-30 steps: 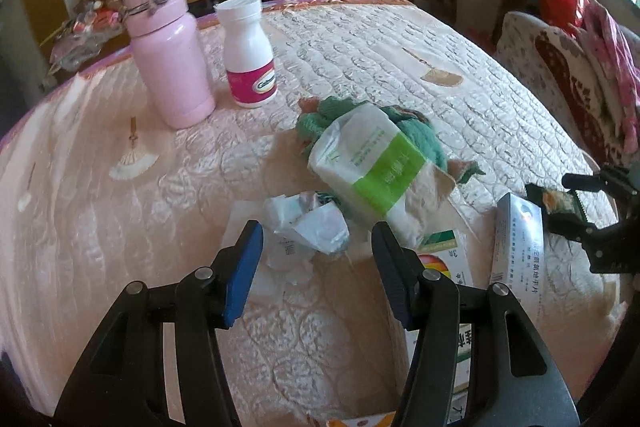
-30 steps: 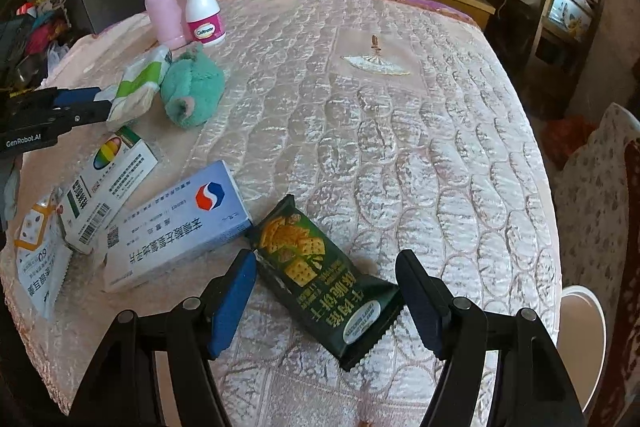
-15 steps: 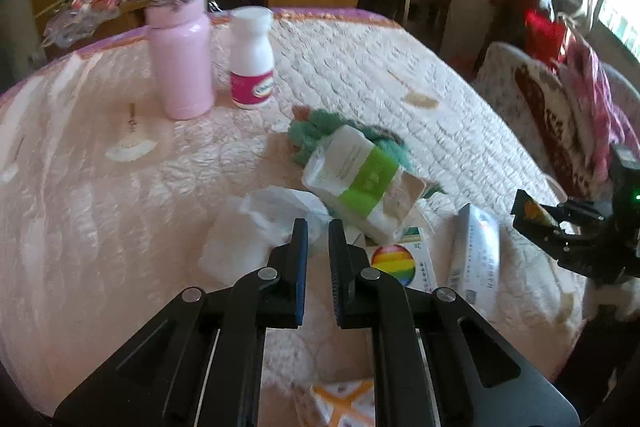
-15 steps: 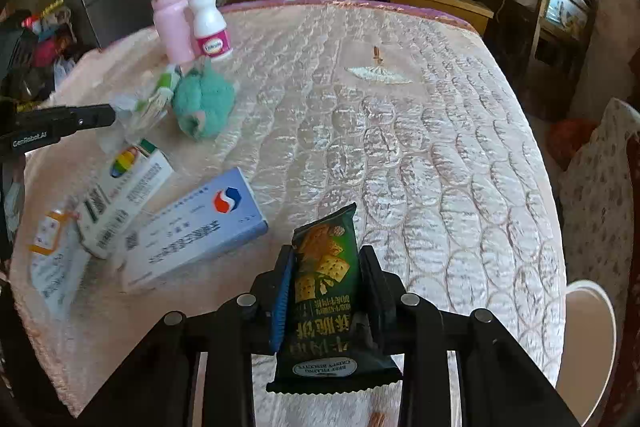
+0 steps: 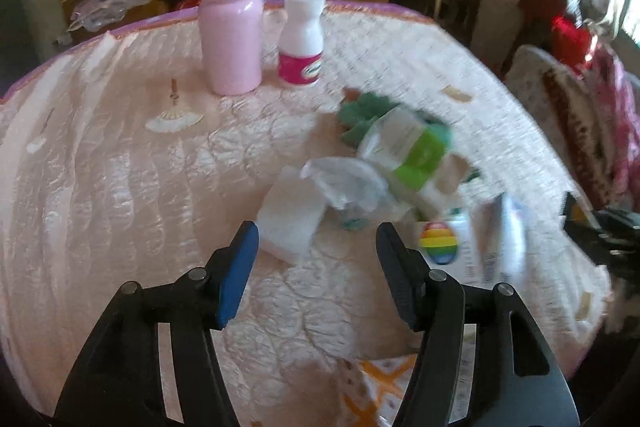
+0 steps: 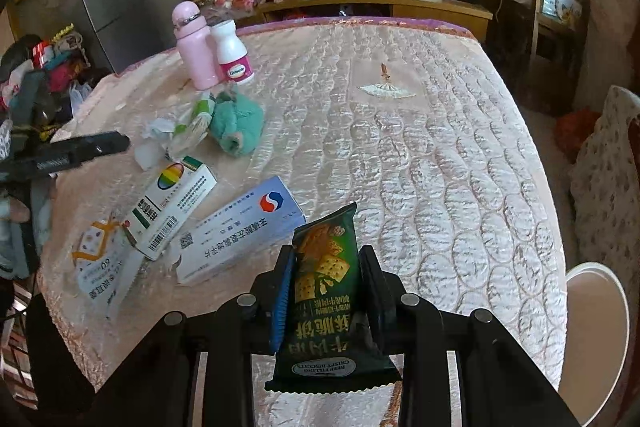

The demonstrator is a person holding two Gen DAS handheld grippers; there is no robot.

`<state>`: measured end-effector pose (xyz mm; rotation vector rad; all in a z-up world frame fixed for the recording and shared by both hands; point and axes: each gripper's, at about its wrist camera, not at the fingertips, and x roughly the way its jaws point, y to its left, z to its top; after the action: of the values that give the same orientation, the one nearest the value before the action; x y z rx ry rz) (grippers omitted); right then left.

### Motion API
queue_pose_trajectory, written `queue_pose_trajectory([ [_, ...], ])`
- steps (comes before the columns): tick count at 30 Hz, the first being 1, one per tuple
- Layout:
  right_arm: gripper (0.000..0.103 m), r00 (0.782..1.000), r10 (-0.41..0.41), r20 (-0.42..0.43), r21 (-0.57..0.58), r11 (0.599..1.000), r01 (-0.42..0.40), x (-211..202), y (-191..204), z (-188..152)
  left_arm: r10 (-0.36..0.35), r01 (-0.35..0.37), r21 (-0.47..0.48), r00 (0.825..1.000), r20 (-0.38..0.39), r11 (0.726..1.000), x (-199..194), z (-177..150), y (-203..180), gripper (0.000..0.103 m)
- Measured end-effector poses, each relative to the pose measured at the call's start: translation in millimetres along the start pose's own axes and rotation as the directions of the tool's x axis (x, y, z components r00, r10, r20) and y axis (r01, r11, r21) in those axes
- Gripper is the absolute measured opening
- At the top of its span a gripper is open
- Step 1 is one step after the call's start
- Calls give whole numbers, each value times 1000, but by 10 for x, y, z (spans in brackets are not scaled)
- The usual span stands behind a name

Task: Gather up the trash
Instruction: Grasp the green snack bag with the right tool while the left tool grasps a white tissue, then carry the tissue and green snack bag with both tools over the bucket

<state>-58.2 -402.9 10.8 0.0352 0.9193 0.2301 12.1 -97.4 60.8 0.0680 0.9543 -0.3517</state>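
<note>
My right gripper [image 6: 326, 261] is shut on a dark green biscuit packet [image 6: 324, 267], held upright and lifted off the pink quilted bed [image 6: 400, 147]. My left gripper [image 5: 316, 243] hovers over the bed with its jaws opening and nothing between them. Just beyond its tips lies crumpled white tissue and clear wrapping [image 5: 344, 183] on a flat white piece [image 5: 288, 219]. In the right wrist view the left gripper [image 6: 116, 141] shows as a black arm beside the same crumpled wrapping [image 6: 160, 129].
A tissue pack with a green band [image 5: 412, 155] leans on a green plush toy [image 6: 236, 123]. A pink flask [image 5: 230, 23] and a white pill bottle [image 5: 302, 43] stand behind. Medicine boxes [image 6: 172, 203] [image 6: 240, 227] and an orange-patterned sachet [image 6: 96, 259] lie near the bed's edge. A white bin [image 6: 596, 327] stands at right.
The right gripper closed on the biscuit packet and raised it off the bed. The left gripper shut by the crumpled tissue, then spread open again, leaving the tissue on the bed.
</note>
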Motion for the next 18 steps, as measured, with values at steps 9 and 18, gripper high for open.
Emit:
queue_pose_trajectory([
  [9,31,1000,6,-16,-11,1000,-6,54,38,-22,52,-53,-25,997,-49,998,396,36,75,33],
  [18,31,999,42,11,-16,999,-42,-100,121,-56,19,-18,-33,1000,20,999,-224,-116,23,32],
])
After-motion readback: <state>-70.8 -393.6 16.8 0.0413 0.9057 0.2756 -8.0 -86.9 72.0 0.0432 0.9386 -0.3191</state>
